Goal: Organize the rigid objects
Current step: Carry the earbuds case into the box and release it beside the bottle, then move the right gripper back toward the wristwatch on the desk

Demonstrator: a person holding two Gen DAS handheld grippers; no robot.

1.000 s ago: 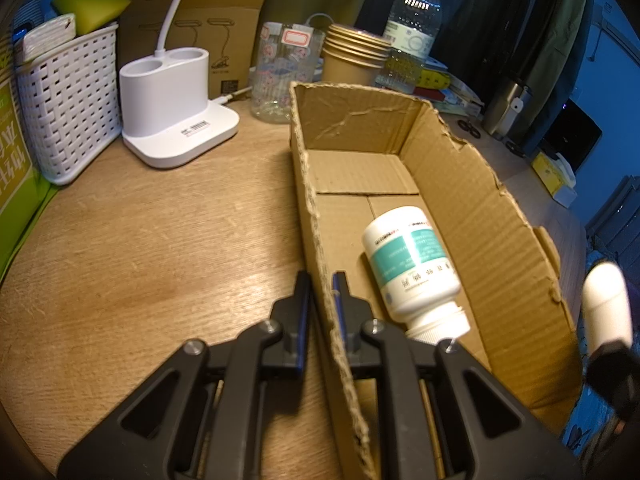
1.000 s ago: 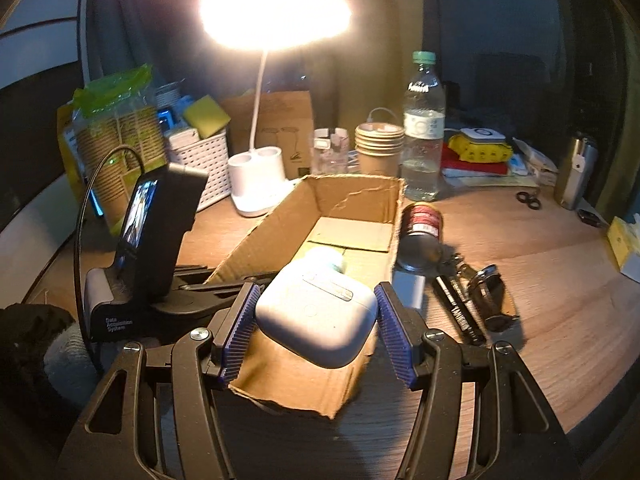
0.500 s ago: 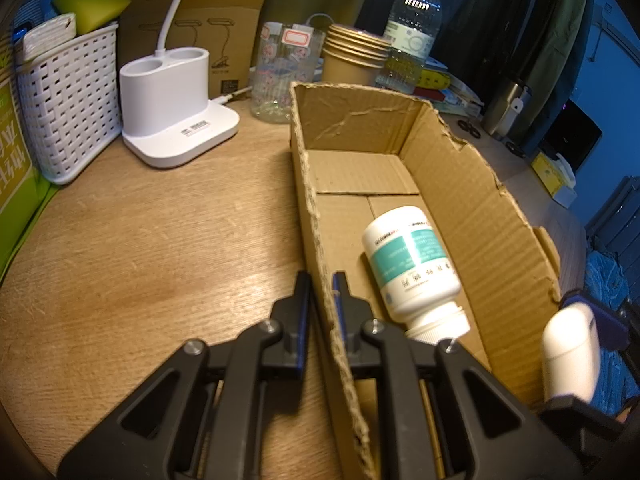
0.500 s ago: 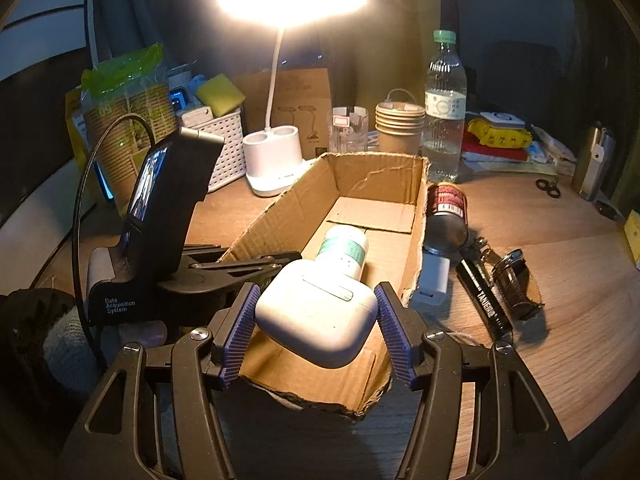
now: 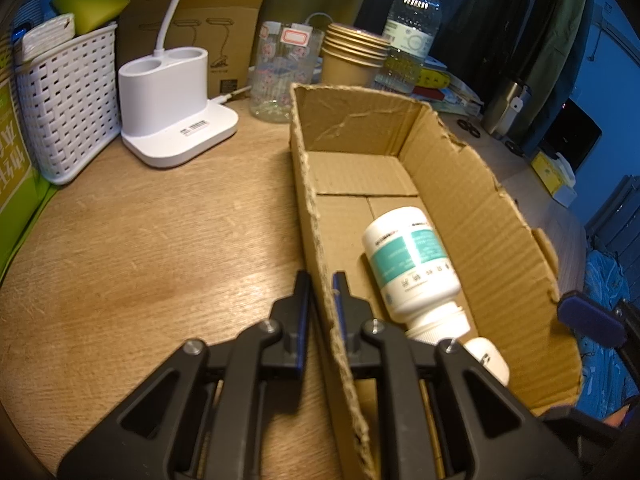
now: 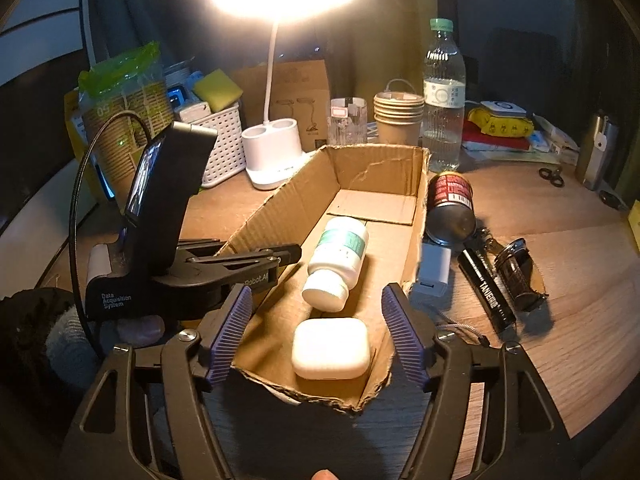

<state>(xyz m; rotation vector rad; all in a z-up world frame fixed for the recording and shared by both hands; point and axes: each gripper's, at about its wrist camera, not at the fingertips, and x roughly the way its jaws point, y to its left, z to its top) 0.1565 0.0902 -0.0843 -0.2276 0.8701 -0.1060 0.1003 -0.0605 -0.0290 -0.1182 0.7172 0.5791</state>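
Observation:
An open cardboard box (image 5: 472, 216) (image 6: 376, 168) lies on the wooden desk. My left gripper (image 5: 322, 280) (image 6: 292, 254) is shut on the box's left wall, which is pinched between its pads. Inside the box lies a white pill bottle (image 5: 412, 256) (image 6: 340, 256) with a teal label, on its side. A white earbud case (image 6: 330, 348) (image 5: 486, 360) rests on the box floor at the near end. My right gripper (image 6: 317, 292) hangs over that end with its jaws opening. The case sits below them, free of the pads.
Right of the box lie a red can (image 6: 450, 204), a white charger (image 6: 432, 272), a black flashlight (image 6: 486, 290) and a dark clip (image 6: 516, 272). Behind stand a lamp base (image 5: 172, 108), a white basket (image 5: 68, 100), a glass (image 5: 280, 72), paper cups (image 5: 352, 60) and a water bottle (image 6: 444, 92).
The right gripper carried the earbud case over the box's near end, then spread its jaws. The case dropped onto the box floor. The left gripper has kept its hold on the wall.

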